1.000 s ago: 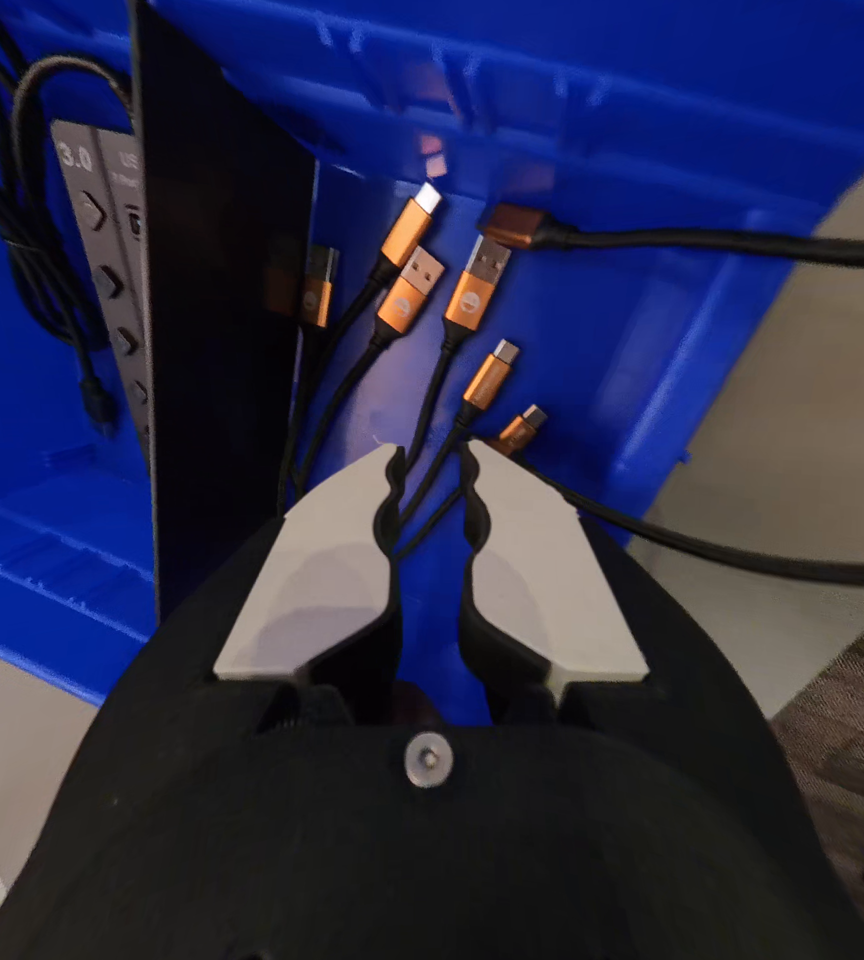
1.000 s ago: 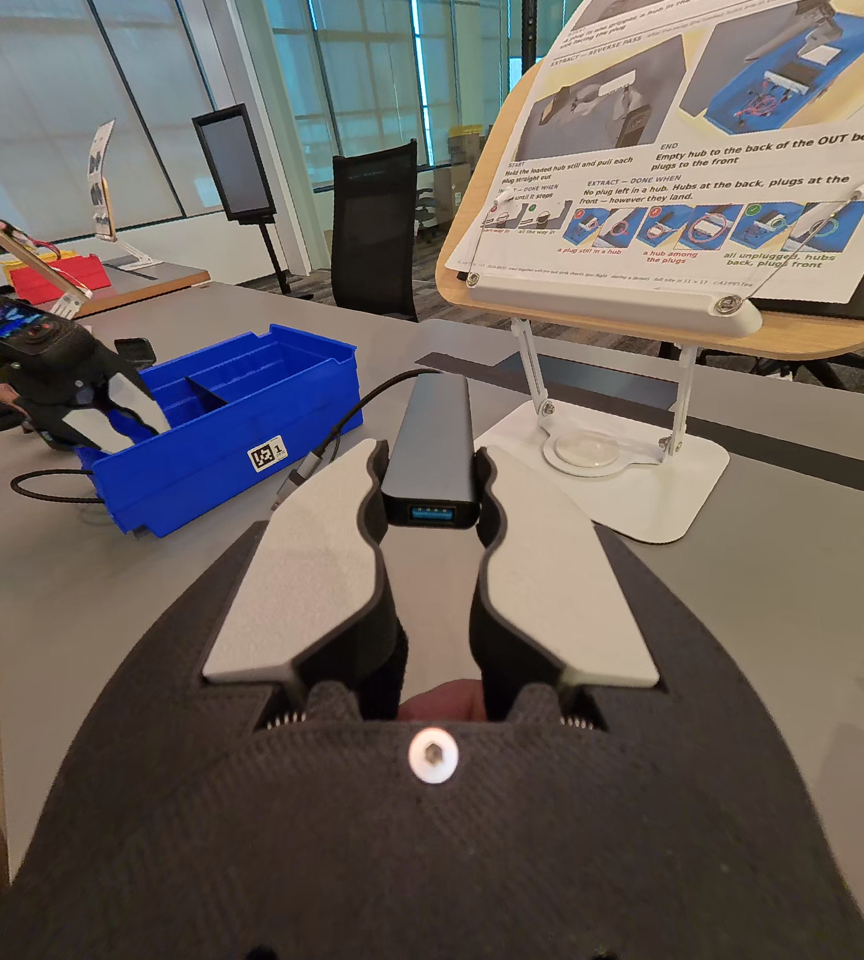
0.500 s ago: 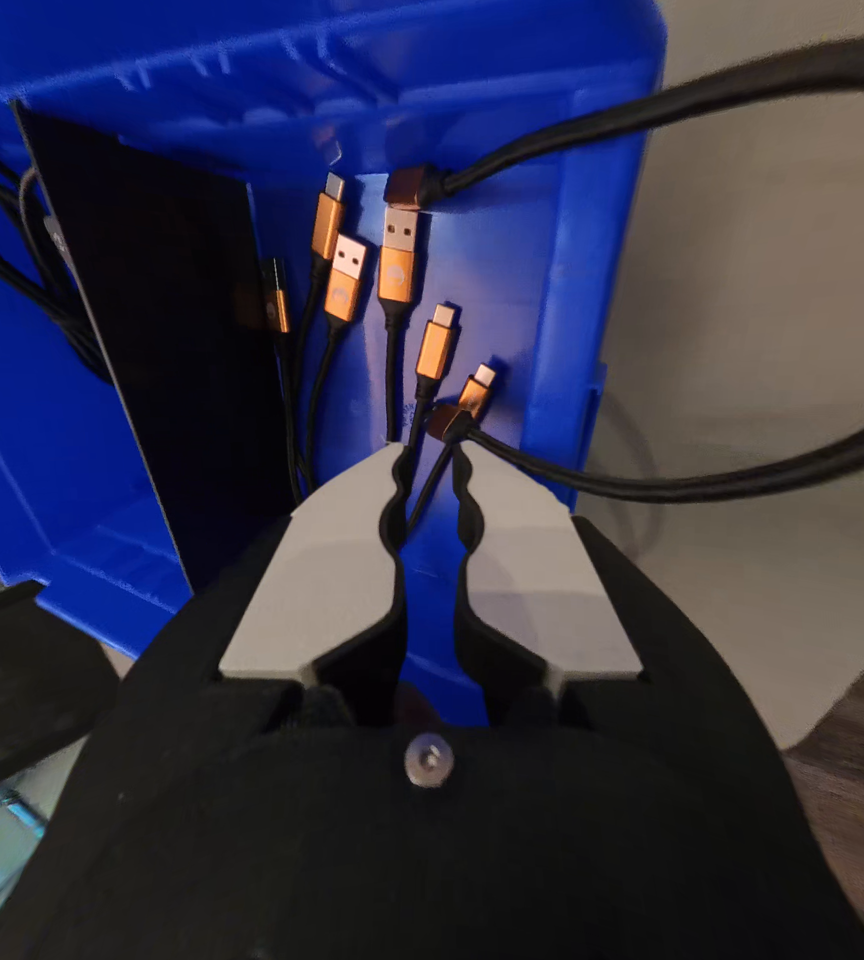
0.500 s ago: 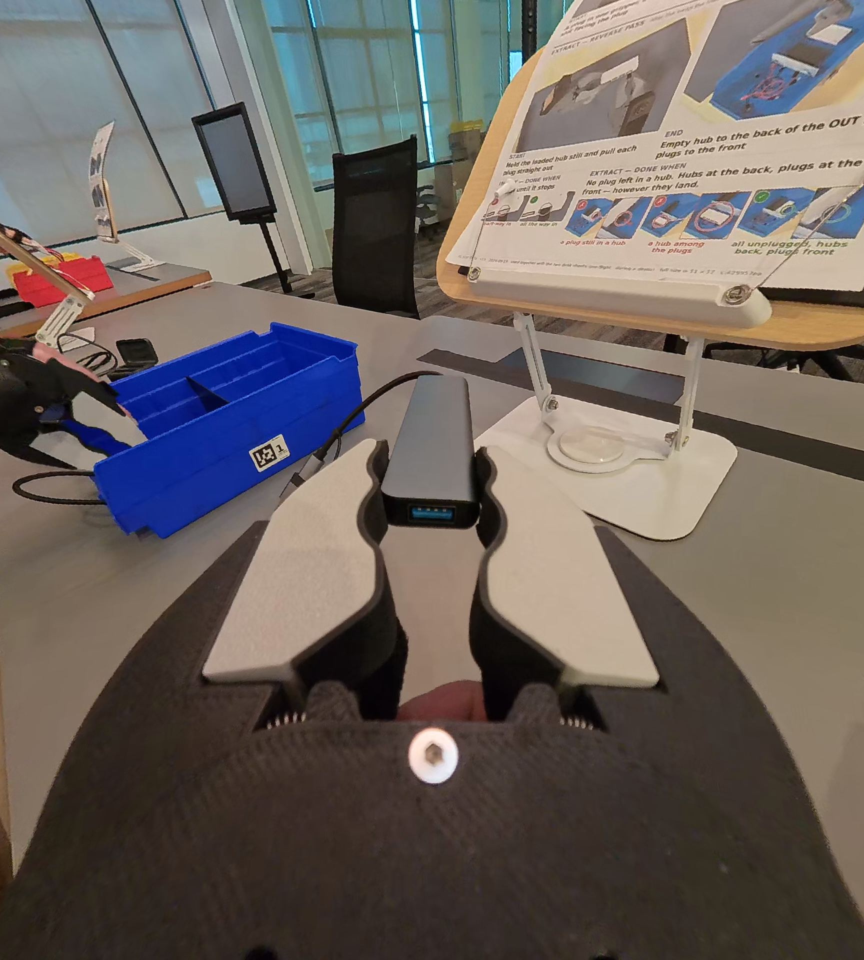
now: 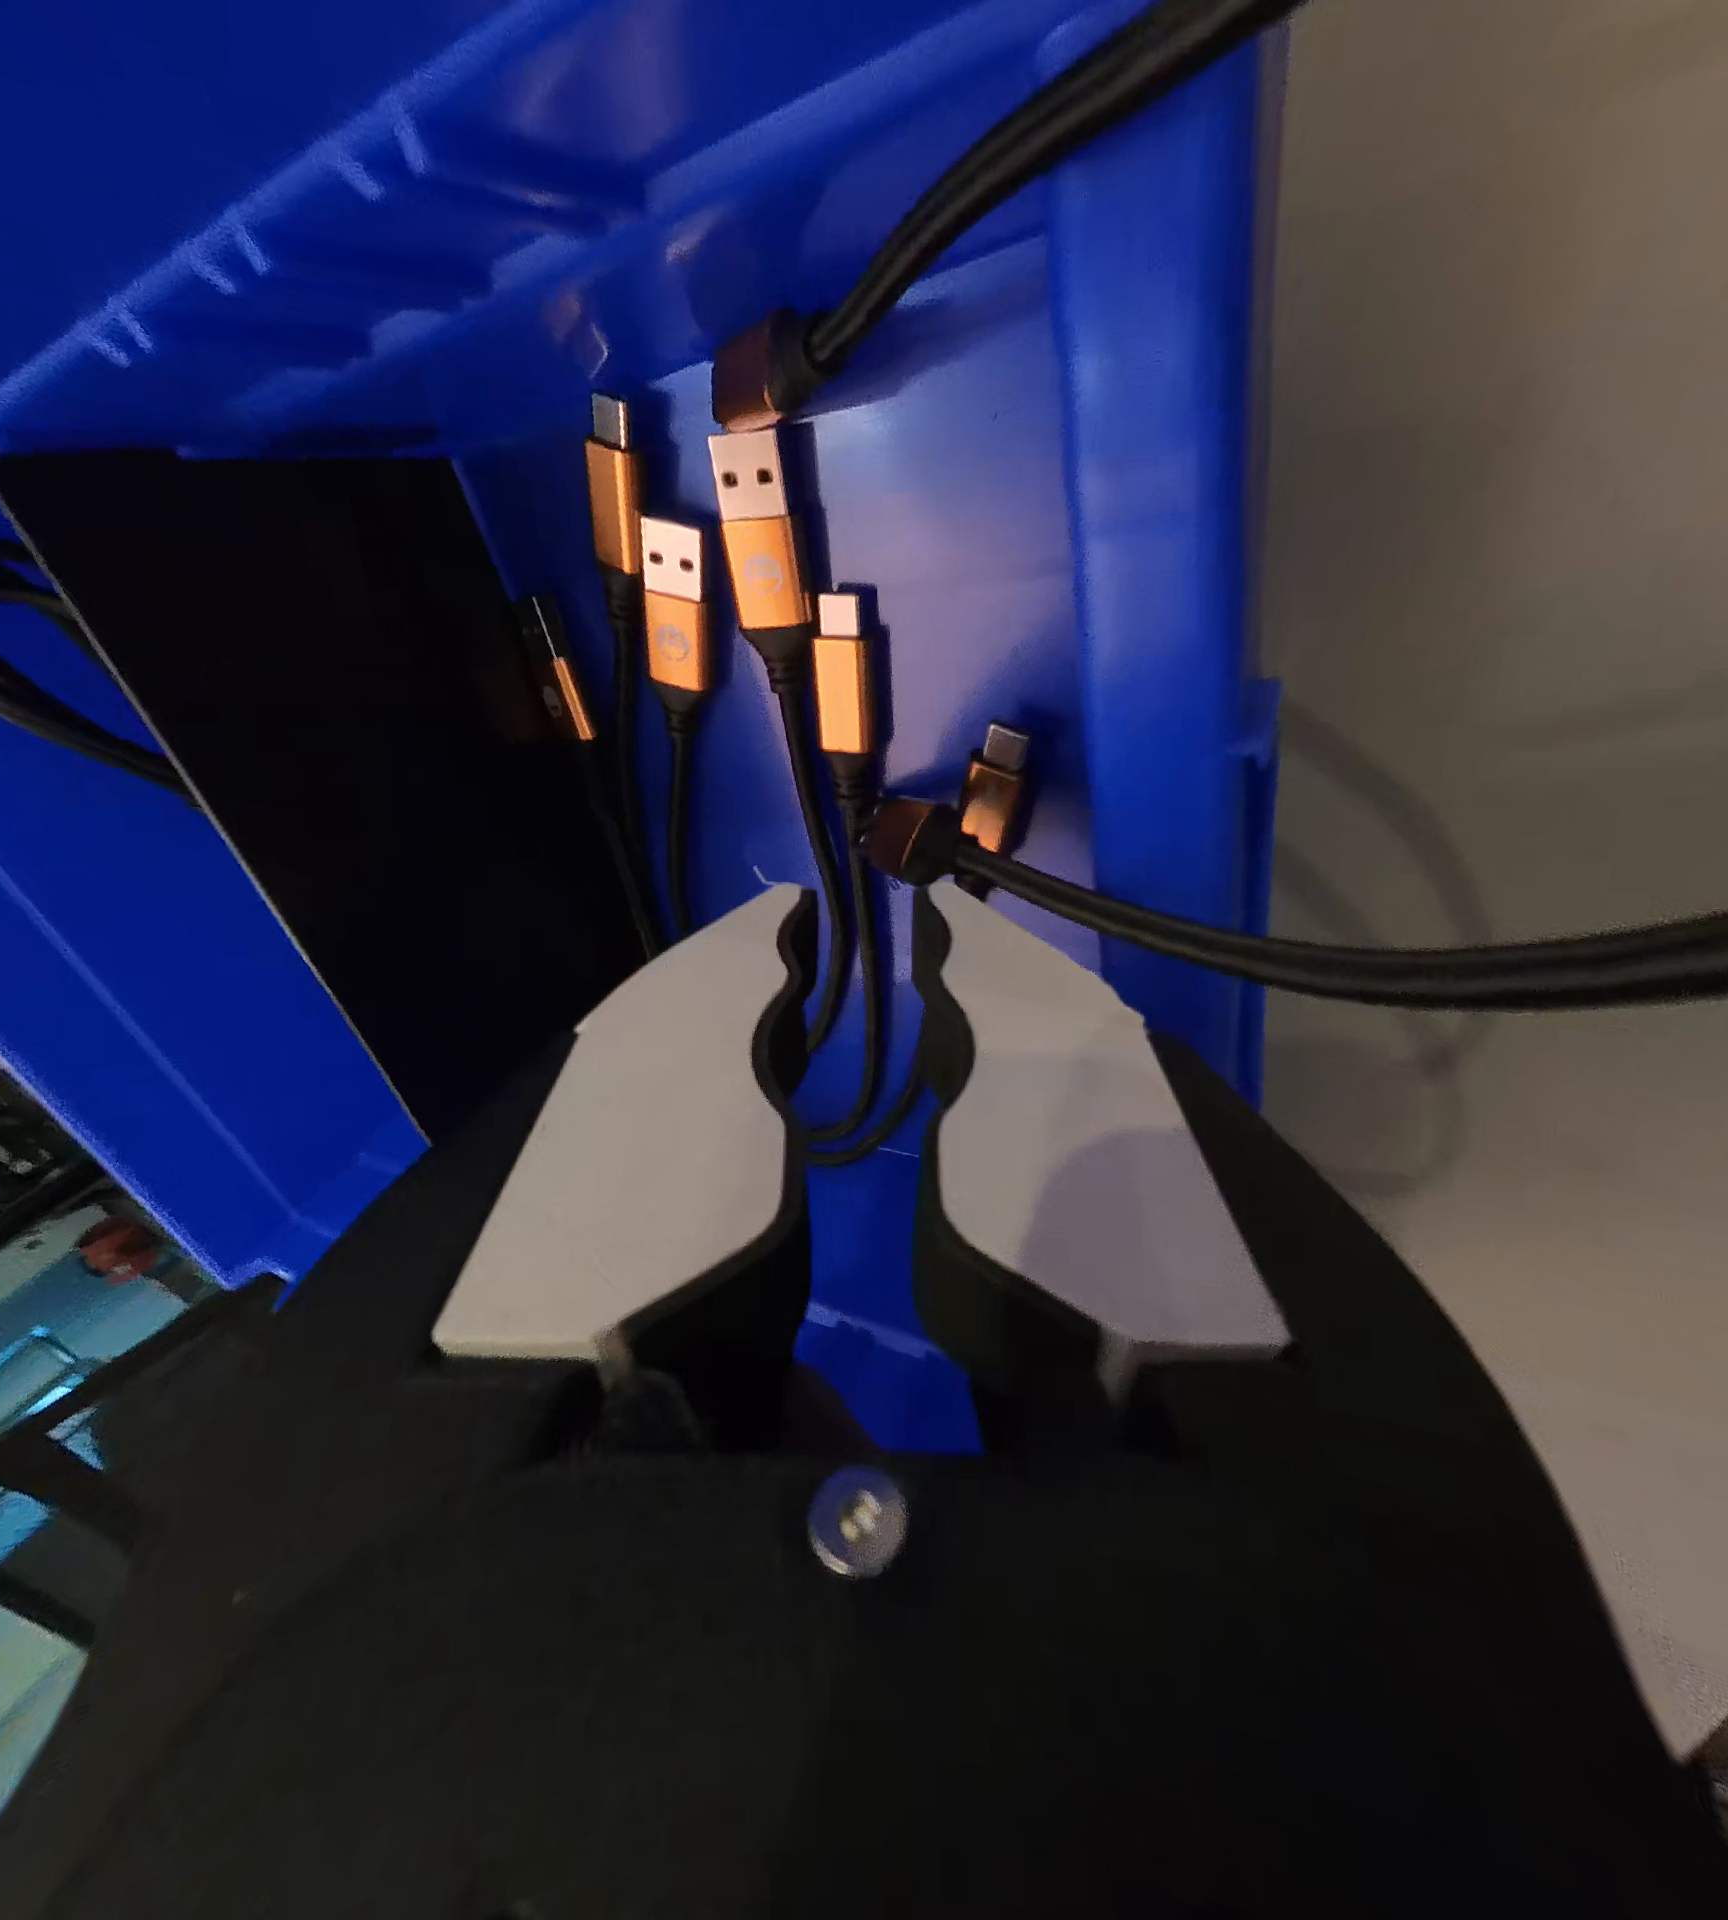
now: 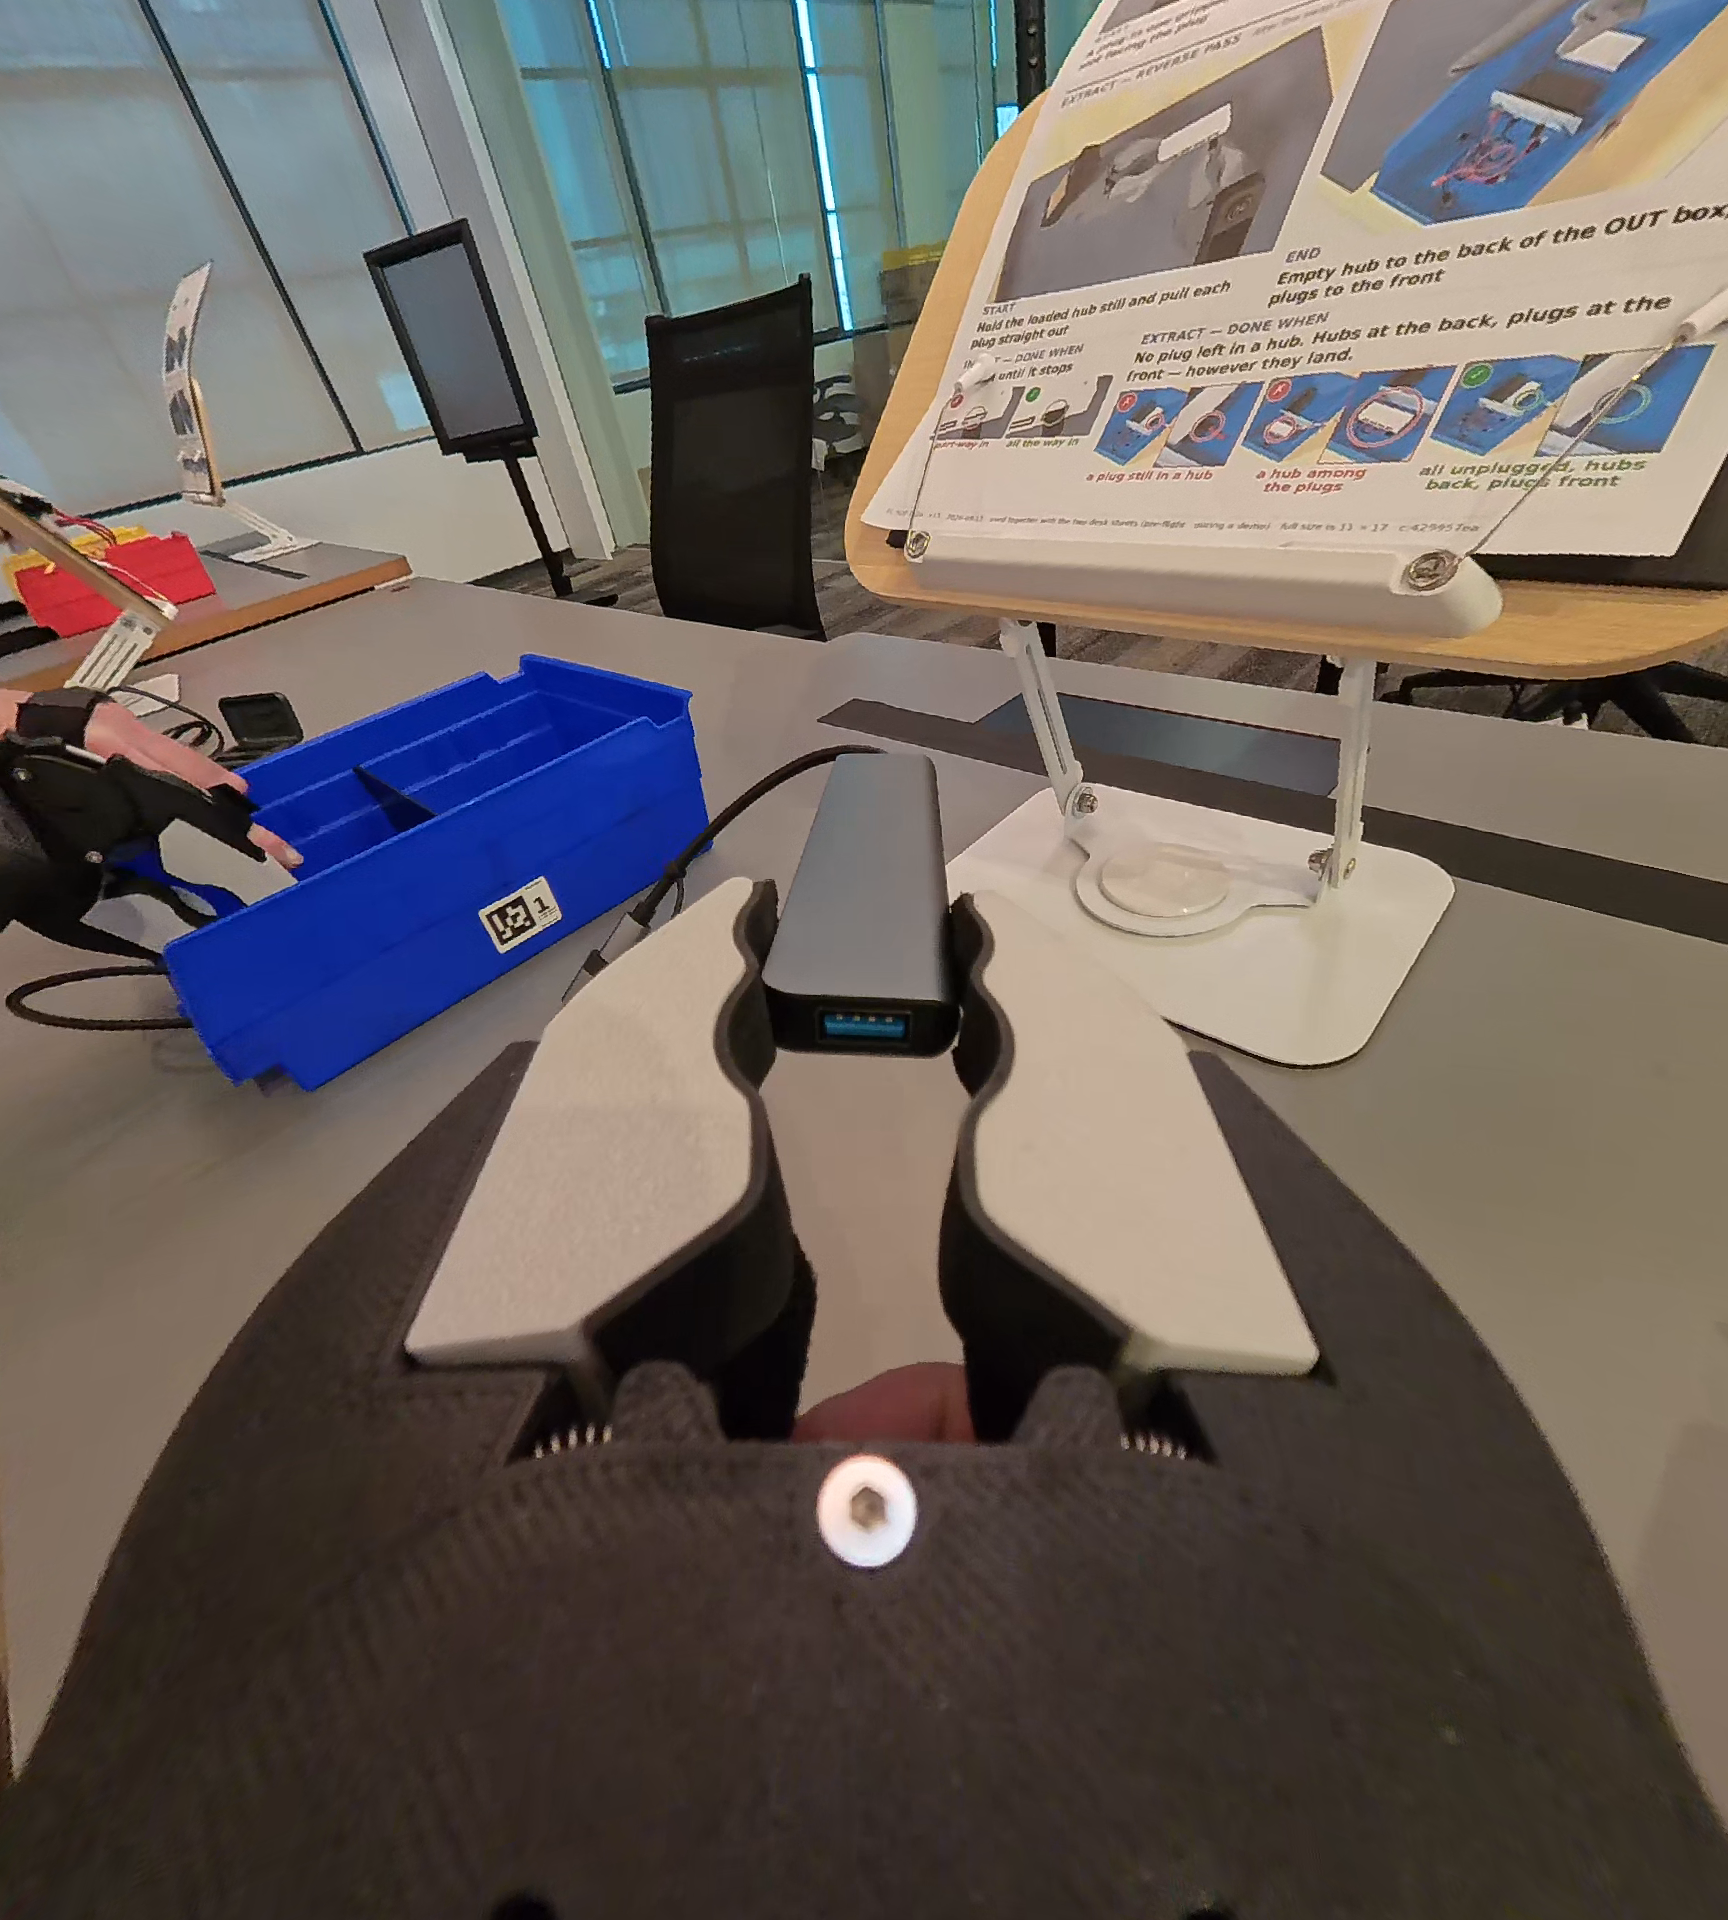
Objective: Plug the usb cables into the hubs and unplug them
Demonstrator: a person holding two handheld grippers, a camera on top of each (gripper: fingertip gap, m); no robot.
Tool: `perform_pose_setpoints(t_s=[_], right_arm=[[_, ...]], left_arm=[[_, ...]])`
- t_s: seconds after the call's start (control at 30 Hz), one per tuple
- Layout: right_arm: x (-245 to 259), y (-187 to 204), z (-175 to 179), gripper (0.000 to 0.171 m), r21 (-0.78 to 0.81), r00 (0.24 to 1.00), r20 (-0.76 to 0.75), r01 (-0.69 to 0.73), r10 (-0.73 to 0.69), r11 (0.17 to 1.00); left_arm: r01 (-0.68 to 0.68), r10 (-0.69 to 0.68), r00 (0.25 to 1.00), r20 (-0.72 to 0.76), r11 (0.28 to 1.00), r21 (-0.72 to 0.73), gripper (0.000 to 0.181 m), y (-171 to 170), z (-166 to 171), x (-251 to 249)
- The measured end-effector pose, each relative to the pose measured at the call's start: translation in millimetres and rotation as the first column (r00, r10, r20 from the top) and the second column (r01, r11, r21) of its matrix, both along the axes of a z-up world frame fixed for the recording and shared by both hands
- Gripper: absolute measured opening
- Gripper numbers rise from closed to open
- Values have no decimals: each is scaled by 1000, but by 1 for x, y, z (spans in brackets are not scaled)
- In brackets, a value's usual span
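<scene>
The left wrist view looks close down into the blue bin (image 5: 1151, 623). The right wrist view faces level across the worktop (image 6: 1462, 1195), with that bin (image 6: 403, 935) farther off at left.

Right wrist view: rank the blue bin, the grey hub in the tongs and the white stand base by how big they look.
1. Blue bin
2. White stand base
3. Grey hub

The hub sits nearest the camera, so its true size is likely smaller than it looks.

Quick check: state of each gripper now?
Left gripper: open, thin cables loose between jaws.
Right gripper: shut on grey hub.
</scene>
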State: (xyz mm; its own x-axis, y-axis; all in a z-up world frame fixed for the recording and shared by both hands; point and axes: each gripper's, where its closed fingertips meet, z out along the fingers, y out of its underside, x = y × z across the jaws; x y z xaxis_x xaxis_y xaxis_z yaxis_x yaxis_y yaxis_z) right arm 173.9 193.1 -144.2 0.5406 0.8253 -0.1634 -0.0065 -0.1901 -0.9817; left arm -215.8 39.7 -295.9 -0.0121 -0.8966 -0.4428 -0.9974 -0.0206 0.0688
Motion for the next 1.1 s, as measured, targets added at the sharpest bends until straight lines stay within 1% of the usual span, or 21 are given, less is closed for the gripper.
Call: perform_pose_setpoints(t_s=[0.1, 0.23, 0.3, 0.37, 0.47, 0.5, 0.57, 0.7, 0.8, 0.9, 1.0, 1.1], right_arm=[[0, 0, -1, 31, -3, 1000, 2, 0, 0, 1000], [0, 1, -2, 31, -3, 1000, 4, 6, -6, 1000], [1, 2, -1, 31, -2, 1000, 2, 8, -8, 1000], [2, 2, -2, 31, -4, 1000, 2, 8, -8, 1000], [2, 3, -3, 31, -9, 1000, 1, 8, -8, 1000], [1, 3, -4, 31, -10, 1000, 3, 8, -8, 1000], [1, 3, -4, 31, -9, 1000, 4, 9, -9, 1000], [2, 4, -5, 31, -8, 1000, 5, 14, -14, 1000], [2, 5, -6, 31, -10, 1000, 8, 15, -15, 1000], [3, 6, -7, 31, -12, 1000, 10, 18, -18, 1000], [4, 8, -8, 31, -17, 1000, 9, 22, -22, 1000], [6, 10, -9, 31, -21, 1000, 6, 26, -26, 999]], left_arm=[[53, -53, 999, 1, 999, 6, 18, 2, -1, 9], [87, -87, 996, -29, 996, -3, 10, 4, -8, 9], [86, -86, 996, -16, 996, 6, 8, 5, -8, 11], [99, -99, 995, -2, 994, 38, 14, 7, -6, 13], [129, -128, 992, -18, 990, 57, 25, 9, -4, 16], [142, -140, 990, -31, 989, 52, 28, 8, -4, 16], [163, -162, 985, -59, 986, 24, 26, 6, -5, 17], [224, -233, 962, -142, 971, -78, 13, -5, -9, 12], [274, -294, 938, -185, 953, -127, 17, -7, -11, 8], [319, -347, 916, -203, 935, -155, 18, -6, -14, 11], [368, -395, 894, -214, 917, -153, 9, -4, -15, 17], [398, -423, 878, -224, 905, -148, 9, -4, -16, 22]])
